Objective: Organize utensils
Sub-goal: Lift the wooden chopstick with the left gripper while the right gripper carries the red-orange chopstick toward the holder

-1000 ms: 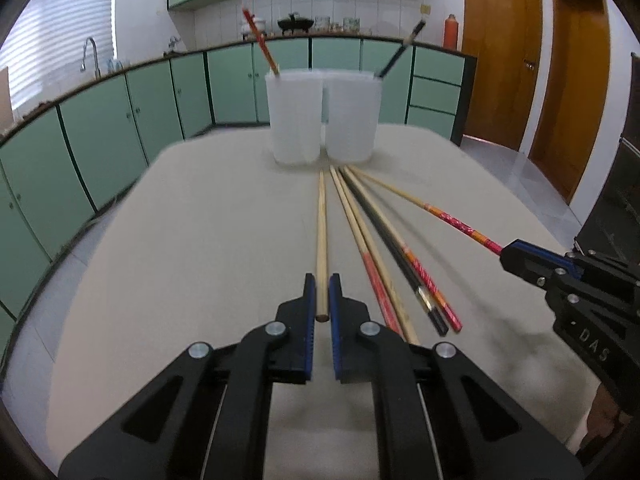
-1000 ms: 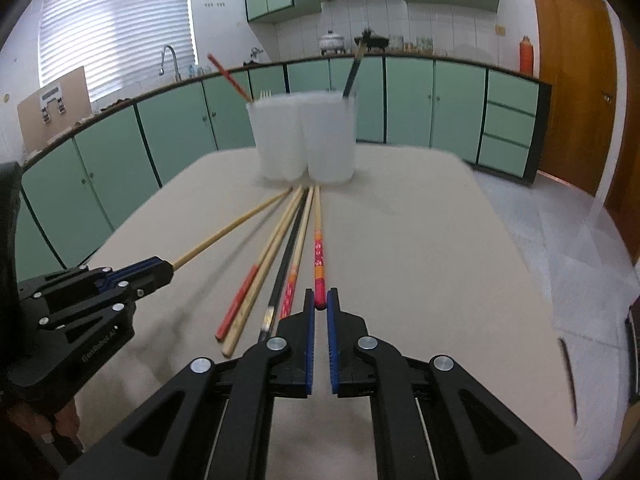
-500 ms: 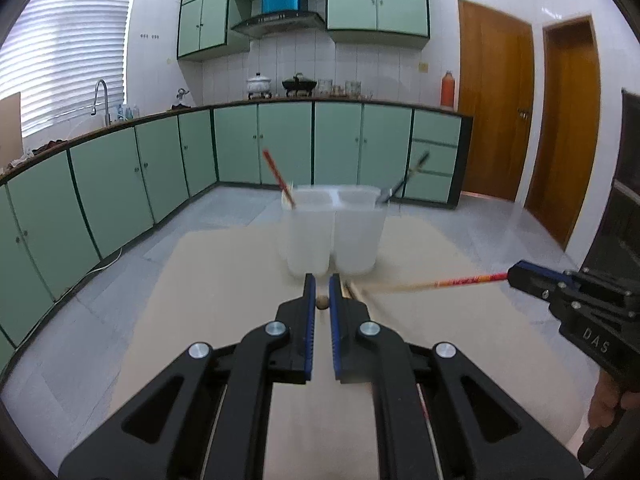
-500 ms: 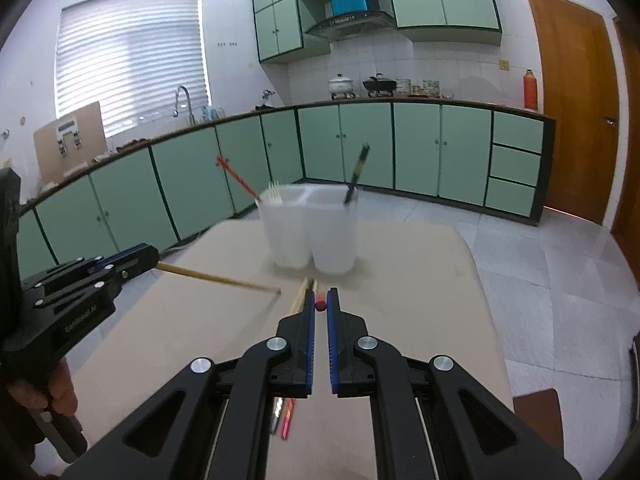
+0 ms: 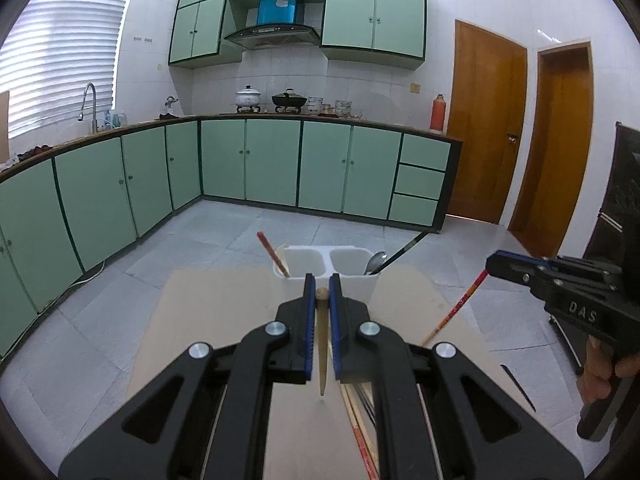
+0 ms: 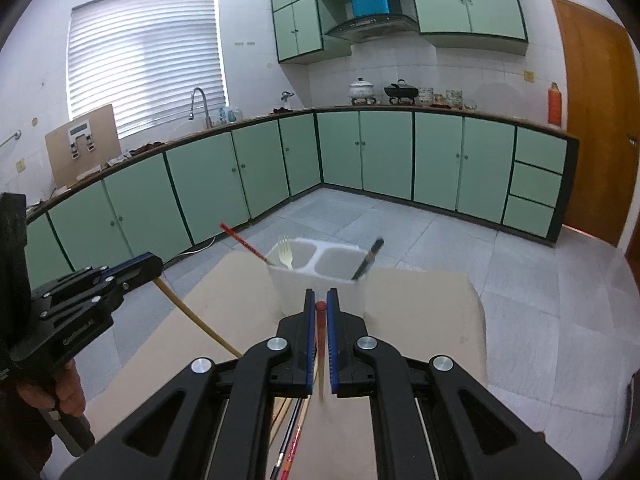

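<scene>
White holder (image 5: 344, 276) ahead; left gripper (image 5: 322, 292) and right gripper (image 6: 321, 304) each clamp a chopstick.

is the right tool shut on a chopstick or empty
Shut on one: the right tool pinches a red-ended chopstick that hangs clear of the table.
</scene>
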Action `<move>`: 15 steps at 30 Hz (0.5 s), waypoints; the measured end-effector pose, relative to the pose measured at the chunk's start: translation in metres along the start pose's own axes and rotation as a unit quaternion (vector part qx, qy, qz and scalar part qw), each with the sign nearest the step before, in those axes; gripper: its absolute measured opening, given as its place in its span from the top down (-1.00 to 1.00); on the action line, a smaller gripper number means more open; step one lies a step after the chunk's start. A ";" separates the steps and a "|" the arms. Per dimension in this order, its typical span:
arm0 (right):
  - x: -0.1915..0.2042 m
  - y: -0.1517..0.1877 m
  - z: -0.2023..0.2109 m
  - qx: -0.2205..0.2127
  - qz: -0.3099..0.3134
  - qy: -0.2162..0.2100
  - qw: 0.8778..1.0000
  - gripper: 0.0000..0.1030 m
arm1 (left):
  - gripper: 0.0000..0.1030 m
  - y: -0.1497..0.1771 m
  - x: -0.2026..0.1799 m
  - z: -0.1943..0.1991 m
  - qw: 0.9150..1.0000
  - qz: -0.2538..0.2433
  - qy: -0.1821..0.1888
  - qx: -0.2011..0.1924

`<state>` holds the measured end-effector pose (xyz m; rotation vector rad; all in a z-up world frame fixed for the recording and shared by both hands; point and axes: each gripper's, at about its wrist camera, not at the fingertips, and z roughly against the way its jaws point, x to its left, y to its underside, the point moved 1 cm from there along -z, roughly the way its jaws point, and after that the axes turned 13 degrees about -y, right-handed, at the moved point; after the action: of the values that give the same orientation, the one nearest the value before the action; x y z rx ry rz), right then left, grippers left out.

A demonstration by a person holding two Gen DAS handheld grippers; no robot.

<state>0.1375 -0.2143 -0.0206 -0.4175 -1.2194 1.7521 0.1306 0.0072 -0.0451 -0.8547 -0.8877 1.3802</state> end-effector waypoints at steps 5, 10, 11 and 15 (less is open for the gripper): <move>0.000 -0.013 0.004 0.002 0.006 -0.018 1.000 0.90 | 0.89 -0.010 0.004 0.003 1.000 0.005 0.021 0.006; 0.001 -0.025 0.012 -0.010 0.013 -0.036 0.999 0.90 | 0.89 -0.024 0.004 0.013 0.999 0.006 0.034 -0.013; 0.001 -0.029 0.013 -0.013 0.014 -0.039 0.999 0.90 | 0.89 -0.027 0.003 0.016 0.999 0.006 0.036 -0.020; 0.002 -0.051 0.018 -0.034 0.023 -0.045 0.998 0.90 | 0.89 -0.044 0.002 0.022 0.998 0.004 0.036 -0.043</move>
<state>0.1492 -0.2191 0.0322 -0.4122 -1.3451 1.7886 0.1300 0.0083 0.0037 -0.9696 -0.8936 1.3173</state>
